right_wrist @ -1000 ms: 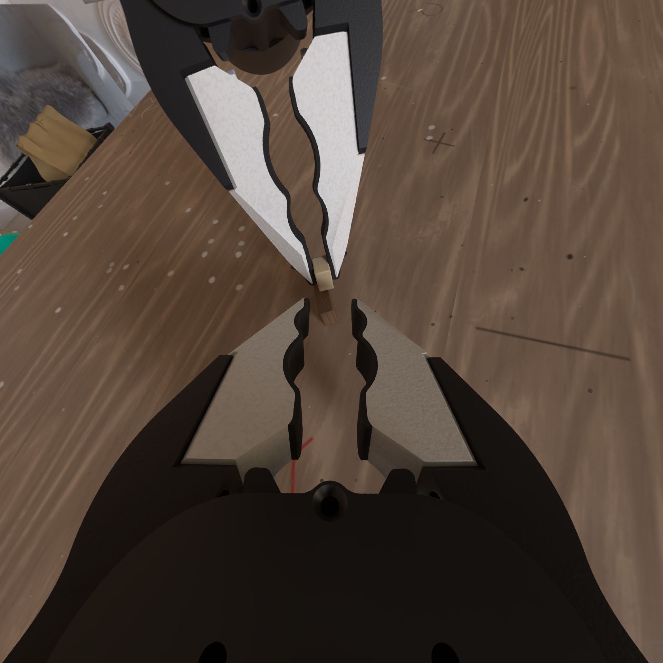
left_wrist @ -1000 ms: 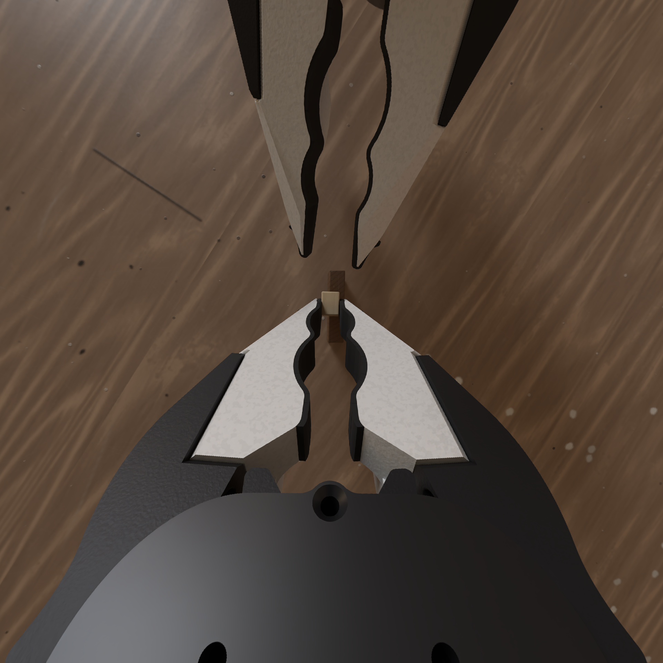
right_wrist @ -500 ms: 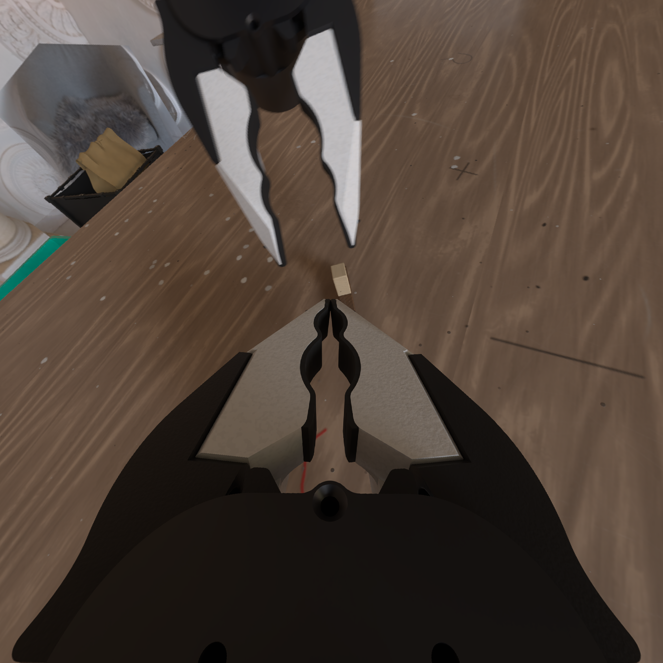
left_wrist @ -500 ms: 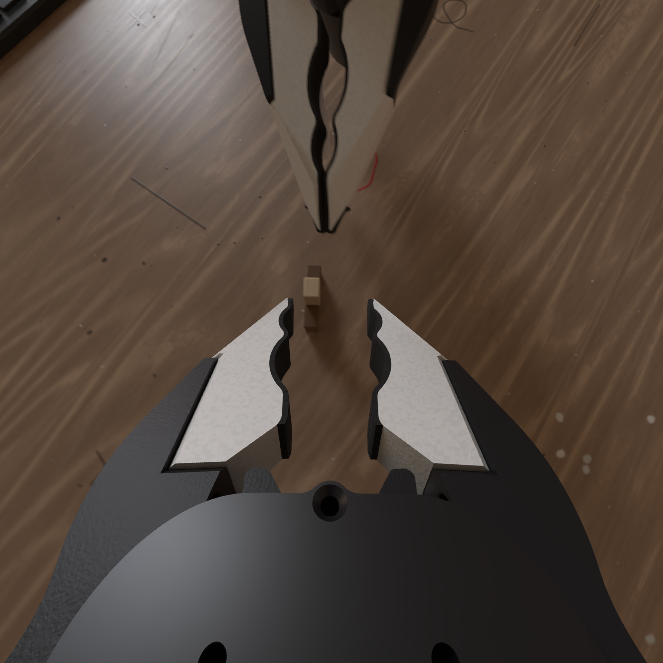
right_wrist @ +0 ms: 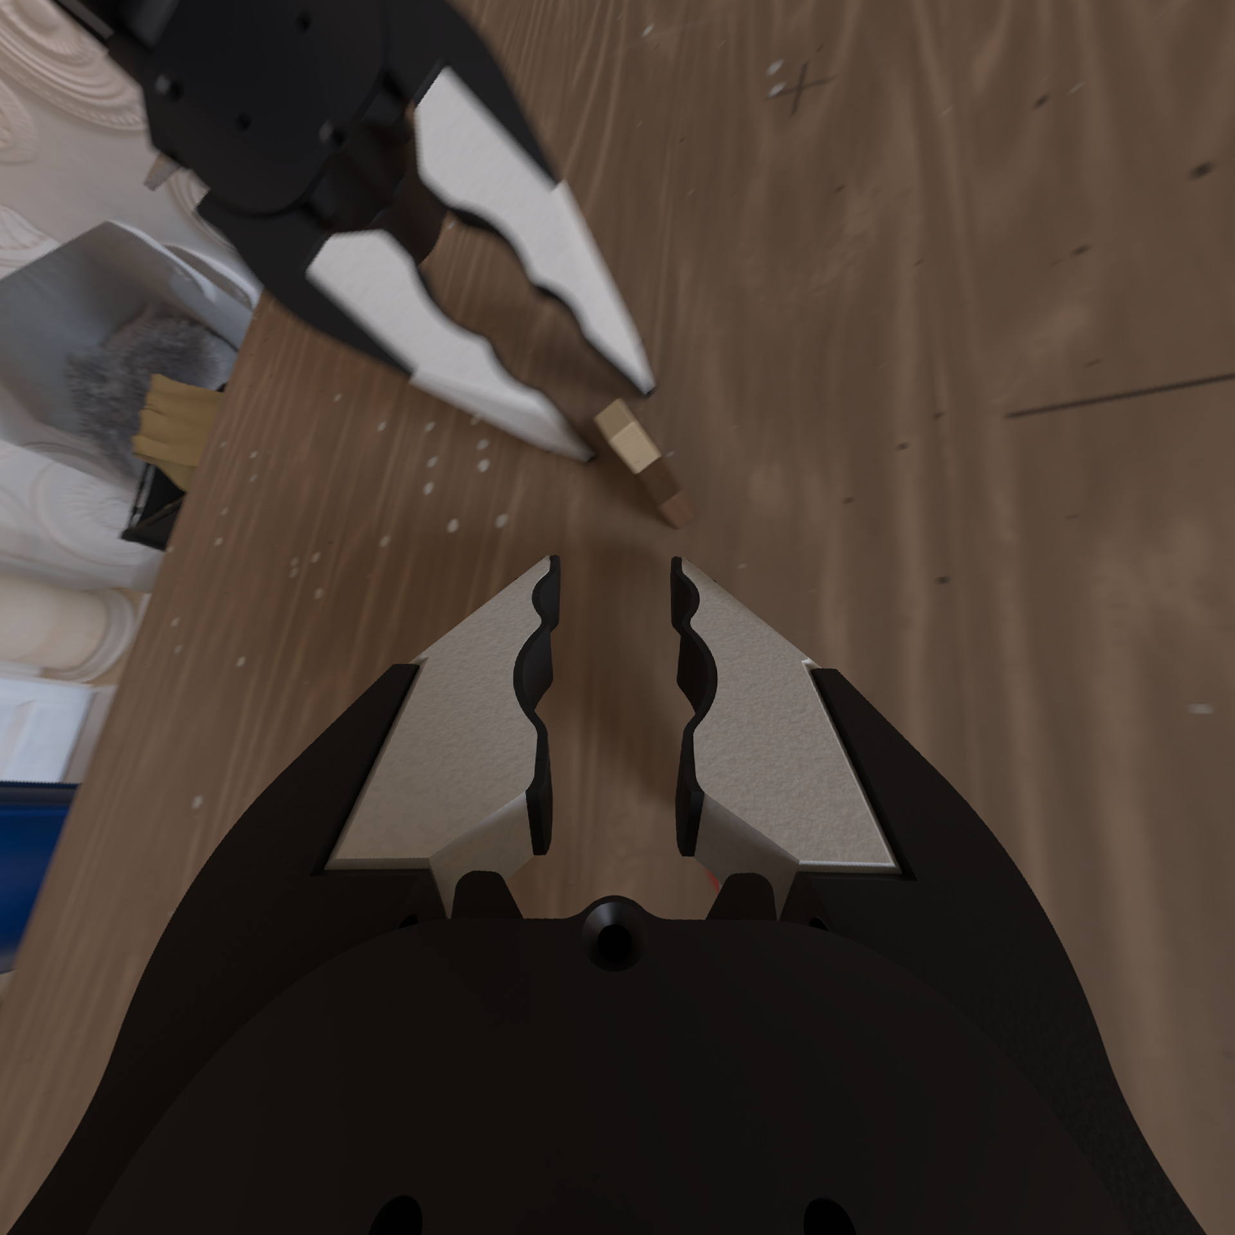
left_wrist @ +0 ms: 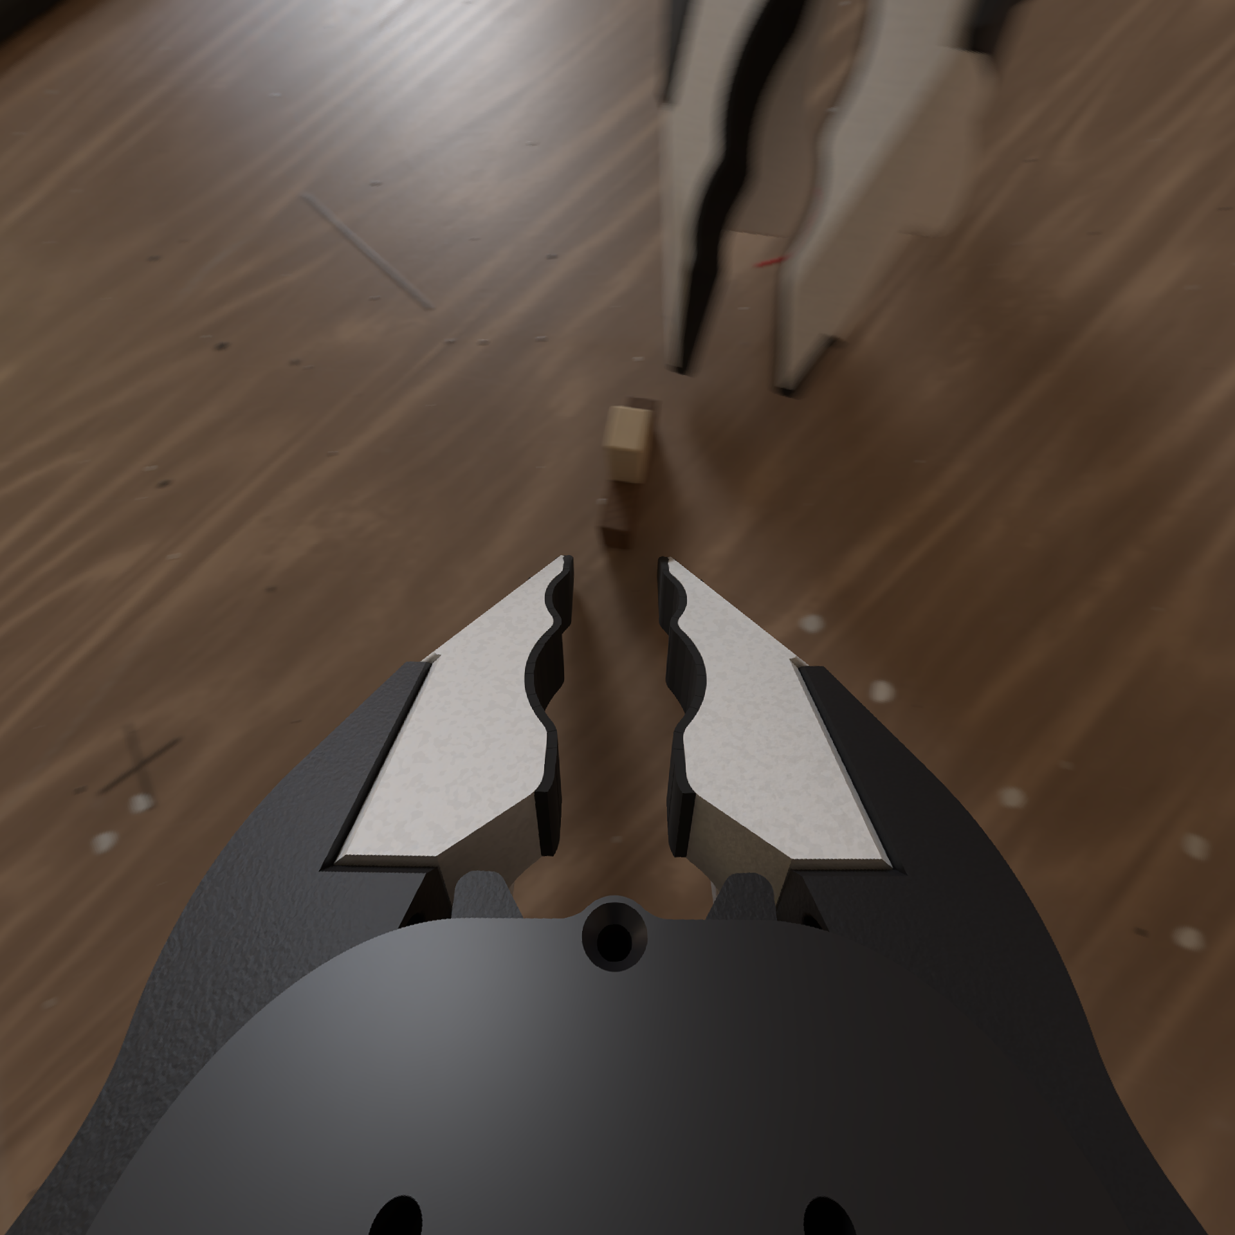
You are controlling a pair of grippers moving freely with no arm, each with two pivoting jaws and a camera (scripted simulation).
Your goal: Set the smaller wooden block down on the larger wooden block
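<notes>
While it rests atop the darker larger block, the smaller block looks pale — cube-like.

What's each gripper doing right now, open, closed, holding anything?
Left gripper: open, holding nothing, fingers short of the smaller wooden block.
Right gripper: open, holding nothing.

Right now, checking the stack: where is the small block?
The small block sits on the dark larger block, mid-table, just beyond the open left gripper and near the right gripper's tips; neither touches it.
</notes>
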